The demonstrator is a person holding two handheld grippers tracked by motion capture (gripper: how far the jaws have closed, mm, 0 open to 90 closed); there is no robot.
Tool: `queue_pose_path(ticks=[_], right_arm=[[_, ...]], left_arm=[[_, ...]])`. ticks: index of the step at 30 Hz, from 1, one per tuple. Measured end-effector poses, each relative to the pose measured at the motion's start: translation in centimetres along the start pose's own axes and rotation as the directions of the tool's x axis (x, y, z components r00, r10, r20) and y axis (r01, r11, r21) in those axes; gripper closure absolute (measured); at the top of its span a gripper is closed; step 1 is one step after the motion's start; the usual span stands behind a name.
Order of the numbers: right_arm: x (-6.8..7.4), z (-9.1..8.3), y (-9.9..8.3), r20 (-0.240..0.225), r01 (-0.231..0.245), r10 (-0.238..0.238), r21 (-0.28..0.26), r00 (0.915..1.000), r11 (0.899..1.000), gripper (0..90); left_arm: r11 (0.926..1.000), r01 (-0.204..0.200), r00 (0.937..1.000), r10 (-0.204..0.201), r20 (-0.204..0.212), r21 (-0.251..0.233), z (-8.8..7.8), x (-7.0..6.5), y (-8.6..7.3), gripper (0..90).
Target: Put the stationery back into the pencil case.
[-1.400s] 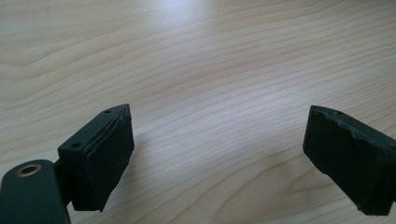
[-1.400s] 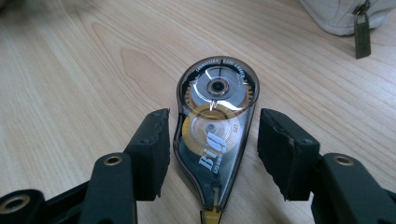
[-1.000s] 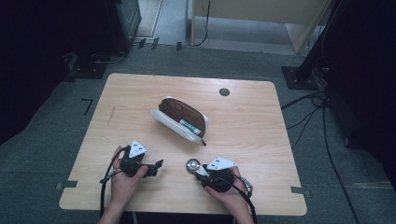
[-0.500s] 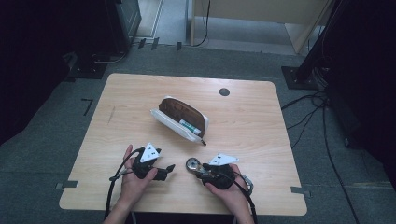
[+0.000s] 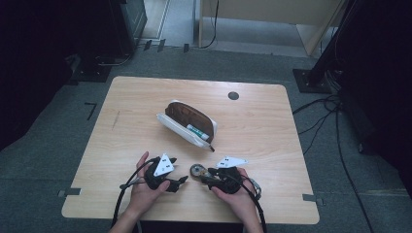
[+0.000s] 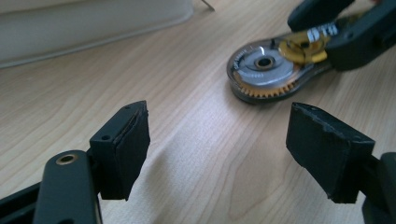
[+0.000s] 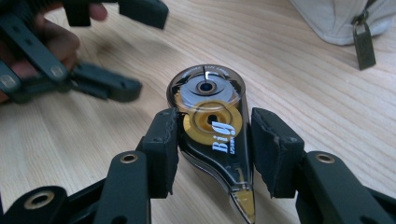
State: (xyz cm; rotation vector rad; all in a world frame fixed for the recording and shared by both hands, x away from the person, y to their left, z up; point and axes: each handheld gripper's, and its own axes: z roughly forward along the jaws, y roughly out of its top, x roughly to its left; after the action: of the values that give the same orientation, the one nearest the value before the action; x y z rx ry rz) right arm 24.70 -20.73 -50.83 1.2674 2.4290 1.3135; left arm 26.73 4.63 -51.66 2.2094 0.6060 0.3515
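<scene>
Right gripper (image 7: 212, 154) clamps the correction tape (image 7: 212, 121), round end pointing away toward the left gripper (image 6: 217, 149); left jaws wide, just closing on nothing, tape ahead-right, probably just beside.

pouch (image 5: 187, 122) open, mid table (image 5: 126, 136) | pen inside (image 5: 197, 131)

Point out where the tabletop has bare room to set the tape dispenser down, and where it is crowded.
Bare wood lies left of the pencil case, right of it below the grommet hole, and at the table's near right corner. It is crowded at the near middle: left gripper, correction tape, right gripper.
</scene>
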Motion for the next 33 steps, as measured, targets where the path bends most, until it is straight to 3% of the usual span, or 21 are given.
queue_pose_path(ticks=[3,9,11,12,14,16,18,20,23,27,33], right_arm=[[0.2,0.1,0.3,-0.005,-0.012,0.012,0.003,0.9999,1.000,52.7],[0.6,0.3,0.7,-0.010,0.002,-0.002,0.012,0.9999,1.000,52.7],[0.7,0.3,0.8,-0.013,0.001,-0.001,0.013,0.9999,1.000,54.2],[0.7,0.3,0.8,-0.016,0.001,0.000,0.009,0.9999,1.000,67.9],[0.6,0.1,1.0,-0.015,-0.020,0.020,-0.013,0.9997,1.000,67.2],[0.4,0.2,1.1,-0.013,-0.034,0.034,-0.019,0.9993,0.999,66.9],[0.2,0.3,1.1,0.005,-0.034,0.035,-0.014,0.9994,0.999,64.9],[0.4,0.3,1.1,-0.009,-0.037,0.037,-0.013,0.9993,0.999,63.2],[1.0,0.7,0.9,-0.008,-0.017,0.017,0.001,0.9998,1.000,60.6],[1.4,1.5,0.6,0.014,-0.024,0.024,0.006,0.9996,1.000,54.1],[2.8,3.3,0.5,0.059,0.007,-0.007,0.004,0.9982,1.000,46.6]], left_arm=[[0.9997,-0.023,0.9997,0.023,-0.012,0.009,0.2,-0.3,0.1,23.2],[0.9998,-0.012,0.9999,0.012,-0.013,0.015,0.3,-0.4,0.2,29.7],[0.9999,-0.015,0.9996,0.015,0.025,0.006,0.2,-0.4,0.2,31.7],[0.9998,-0.019,0.9986,0.019,0.049,0.000,0.2,-0.4,0.1,31.3],[0.9993,-0.038,0.9974,0.038,0.062,0.005,0.2,-0.5,0.1,31.3],[0.9981,-0.051,0.9978,0.049,0.045,0.034,0.4,-0.7,0.2,30.7],[0.9976,-0.051,0.9982,0.050,0.034,0.046,0.5,-0.7,0.2,31.1],[0.9978,-0.046,0.9981,0.044,0.043,0.047,0.4,-0.6,0.2,31.7],[0.9977,-0.052,0.9970,0.050,0.060,0.042,0.3,-0.5,0.1,38.7],[0.9973,-0.061,0.9967,0.058,0.057,0.042,-0.3,-0.2,-0.2,45.6],[0.9995,0.021,0.9997,-0.021,-0.012,0.023,-1.8,1.8,-1.5,45.6]])
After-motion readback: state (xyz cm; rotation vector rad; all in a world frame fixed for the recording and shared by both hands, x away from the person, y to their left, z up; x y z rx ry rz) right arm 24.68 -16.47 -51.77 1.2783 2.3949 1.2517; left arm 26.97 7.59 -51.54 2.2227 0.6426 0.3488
